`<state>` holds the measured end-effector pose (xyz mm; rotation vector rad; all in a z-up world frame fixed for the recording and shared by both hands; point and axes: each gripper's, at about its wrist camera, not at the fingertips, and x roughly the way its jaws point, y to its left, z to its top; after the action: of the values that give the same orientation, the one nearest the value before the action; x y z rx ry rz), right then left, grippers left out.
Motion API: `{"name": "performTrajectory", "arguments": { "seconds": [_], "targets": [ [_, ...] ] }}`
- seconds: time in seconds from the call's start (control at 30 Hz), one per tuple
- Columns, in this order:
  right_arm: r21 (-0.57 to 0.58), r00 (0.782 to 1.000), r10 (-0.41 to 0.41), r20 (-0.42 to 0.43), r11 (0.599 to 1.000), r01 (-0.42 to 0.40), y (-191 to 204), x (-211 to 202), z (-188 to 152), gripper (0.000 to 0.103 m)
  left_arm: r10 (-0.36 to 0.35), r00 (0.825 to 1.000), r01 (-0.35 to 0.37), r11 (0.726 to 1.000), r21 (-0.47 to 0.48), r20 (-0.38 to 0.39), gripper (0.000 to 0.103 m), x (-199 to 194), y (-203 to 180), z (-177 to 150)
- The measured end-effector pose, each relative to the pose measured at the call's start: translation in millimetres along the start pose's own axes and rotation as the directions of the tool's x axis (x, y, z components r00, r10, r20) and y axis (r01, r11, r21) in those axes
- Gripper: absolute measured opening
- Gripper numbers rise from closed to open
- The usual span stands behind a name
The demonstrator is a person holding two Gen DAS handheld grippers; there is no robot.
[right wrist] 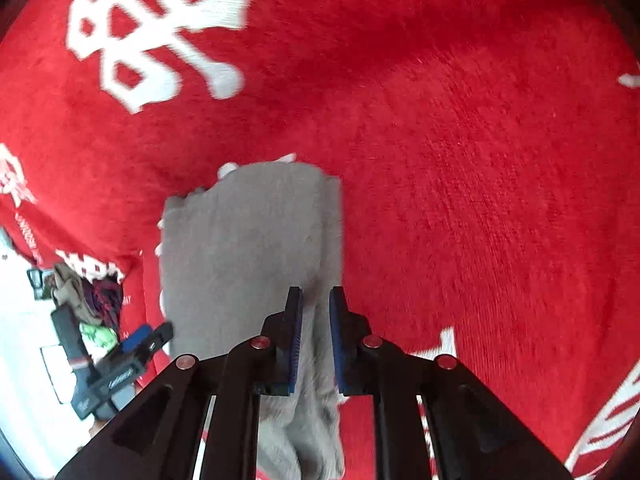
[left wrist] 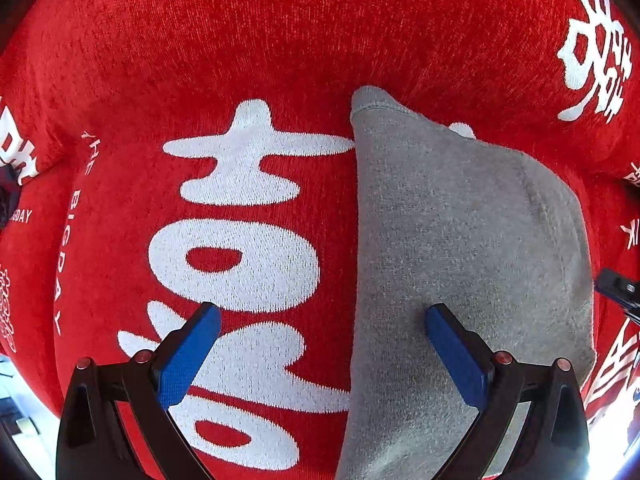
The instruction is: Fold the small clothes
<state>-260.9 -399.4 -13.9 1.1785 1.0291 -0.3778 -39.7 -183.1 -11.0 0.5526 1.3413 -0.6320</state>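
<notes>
A small grey garment (left wrist: 460, 248) lies on a red cloth with white characters (left wrist: 240, 60). My left gripper (left wrist: 322, 320) is open just above it, one blue pad over the red cloth, the other over the grey fabric's left part. In the right wrist view the same grey garment (right wrist: 240, 248) lies flat, and a bunched fold of its near right edge runs between my right gripper's (right wrist: 316, 300) fingers, which are nearly closed on it. The left gripper (right wrist: 132, 344) shows at that view's left edge.
The red cloth (right wrist: 480, 160) covers the whole work surface. At the left of the right wrist view, past the cloth's edge, a heap of other clothes (right wrist: 88, 300) lies on a white surface.
</notes>
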Motion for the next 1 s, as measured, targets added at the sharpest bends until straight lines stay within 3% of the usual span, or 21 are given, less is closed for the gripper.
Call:
{"name": "performTrajectory", "arguments": {
  "seconds": [0.13,0.23,0.87,0.9,1.0],
  "targets": [
    [-0.109,0.999,0.046,-0.014,0.993,-0.047,28,3,-11,0.015,0.003,1.000,-0.003,1.000,-0.010,0.000,0.103,-1,-1,0],
    [-0.159,0.996,-0.046,-0.082,0.987,0.033,31,30,-18,0.015,0.001,1.000,-0.001,1.000,-0.011,0.000,0.103,0,-1,0],
    [-0.053,0.997,-0.014,-0.072,0.999,0.010,2,15,-31,0.017,-0.034,0.999,0.033,0.999,-0.009,-0.038,0.103,10,10,6],
    [-0.047,0.997,-0.025,-0.071,0.999,0.022,0,15,-31,0.020,-0.036,0.999,0.035,0.999,-0.011,-0.039,0.103,11,11,6],
    [-0.012,0.998,-0.022,-0.066,1.000,0.021,-9,12,-33,0.065,-0.049,0.998,0.048,0.999,-0.017,-0.045,0.103,14,15,8]
  ]
}}
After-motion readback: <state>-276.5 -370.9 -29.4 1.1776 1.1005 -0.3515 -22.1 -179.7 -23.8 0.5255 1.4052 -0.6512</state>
